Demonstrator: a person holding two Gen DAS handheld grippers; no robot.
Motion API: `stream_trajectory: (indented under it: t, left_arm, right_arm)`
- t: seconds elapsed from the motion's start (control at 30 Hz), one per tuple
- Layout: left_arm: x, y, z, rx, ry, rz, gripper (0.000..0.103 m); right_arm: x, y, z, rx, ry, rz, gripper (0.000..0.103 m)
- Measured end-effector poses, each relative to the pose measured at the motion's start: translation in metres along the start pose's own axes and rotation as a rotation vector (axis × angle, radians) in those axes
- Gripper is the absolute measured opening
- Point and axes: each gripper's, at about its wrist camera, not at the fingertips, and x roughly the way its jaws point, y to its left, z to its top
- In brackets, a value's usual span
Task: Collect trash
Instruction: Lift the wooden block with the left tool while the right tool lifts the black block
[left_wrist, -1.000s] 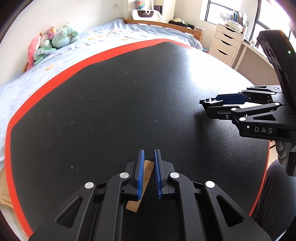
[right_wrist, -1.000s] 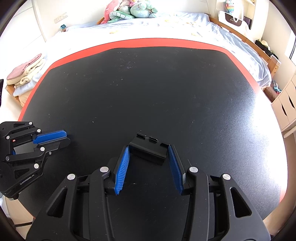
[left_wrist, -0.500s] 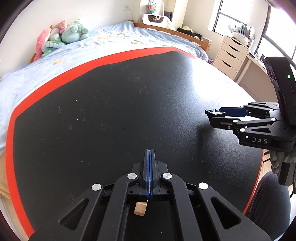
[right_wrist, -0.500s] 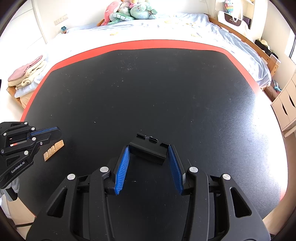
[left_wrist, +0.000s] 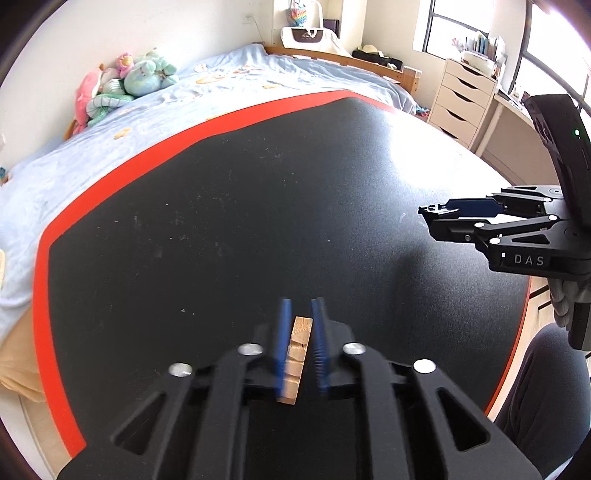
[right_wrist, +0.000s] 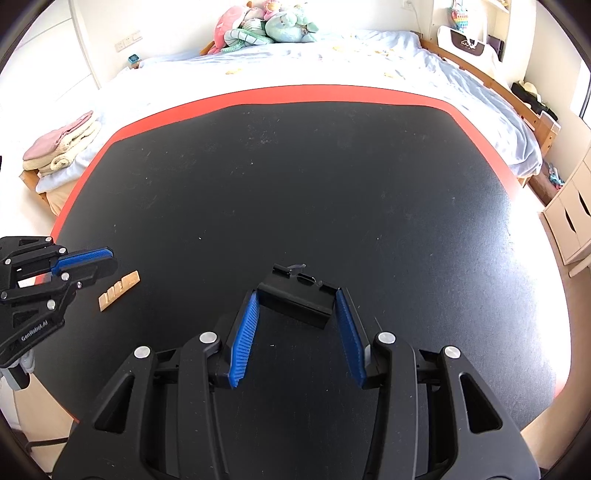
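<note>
A small notched wooden piece (left_wrist: 297, 354) lies flat on the black table (left_wrist: 229, 221). It sits between the blue pads of my left gripper (left_wrist: 301, 314), which is open a little, apart from the wood. In the right wrist view the same wooden piece (right_wrist: 119, 290) lies just right of the left gripper (right_wrist: 88, 258). My right gripper (right_wrist: 295, 299) is shut on a black box-shaped clip (right_wrist: 297, 299), held by its two ends just above the table. The right gripper also shows in the left wrist view (left_wrist: 458, 210).
The table has a red border (right_wrist: 332, 92). A bed with light blue sheets (left_wrist: 184, 96) and plush toys (left_wrist: 122, 85) stands behind it. Folded towels (right_wrist: 62, 144) lie at the left. A white drawer unit (left_wrist: 461, 103) stands at the right.
The left gripper was shut half a second ago and has opened slightly, with the wooden piece now between its pads. The right gripper holds the black clip unchanged.
</note>
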Motion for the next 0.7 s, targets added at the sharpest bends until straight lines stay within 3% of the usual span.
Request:
stream_trajectory:
  t: [0.03, 0.07, 0.37, 0.4, 0.43, 0.5, 0.57, 0.63, 0.7]
  left_arm:
    - [-0.001, -0.001, -0.001, 0.006, -0.013, 0.008, 0.084]
    - [-0.004, -0.002, -0.003, 0.016, -0.04, 0.018, 0.09]
    - [0.01, 0.004, -0.008, 0.014, 0.021, -0.006, 0.093]
    - [0.011, 0.004, -0.009, 0.011, 0.03, -0.01, 0.089]
    - [0.014, 0.005, -0.01, 0.011, 0.043, -0.013, 0.072]
    - [0.017, 0.005, -0.013, 0.014, 0.069, -0.004, 0.049]
    - [0.017, 0.004, -0.016, 0.02, 0.065, 0.015, 0.037]
    - [0.015, 0.005, -0.016, 0.018, 0.068, 0.015, 0.015]
    - [0.015, 0.004, -0.016, 0.018, 0.08, 0.008, 0.011]
  right_arm:
    - [0.0, 0.0, 0.0, -0.001, 0.001, 0.0, 0.043]
    - [0.0, 0.001, -0.001, -0.002, 0.001, 0.002, 0.043]
    - [0.001, 0.002, 0.001, -0.013, 0.007, 0.005, 0.043]
    - [0.001, 0.002, 0.001, -0.014, 0.007, 0.004, 0.043]
    - [0.001, 0.003, 0.002, -0.015, 0.007, 0.003, 0.043]
    - [0.001, 0.003, 0.002, -0.016, 0.007, 0.003, 0.043]
    - [0.001, 0.004, 0.001, -0.017, 0.007, 0.003, 0.043]
    - [0.001, 0.004, 0.001, -0.019, 0.008, 0.002, 0.043]
    - [0.001, 0.005, 0.0, -0.02, 0.009, 0.002, 0.043]
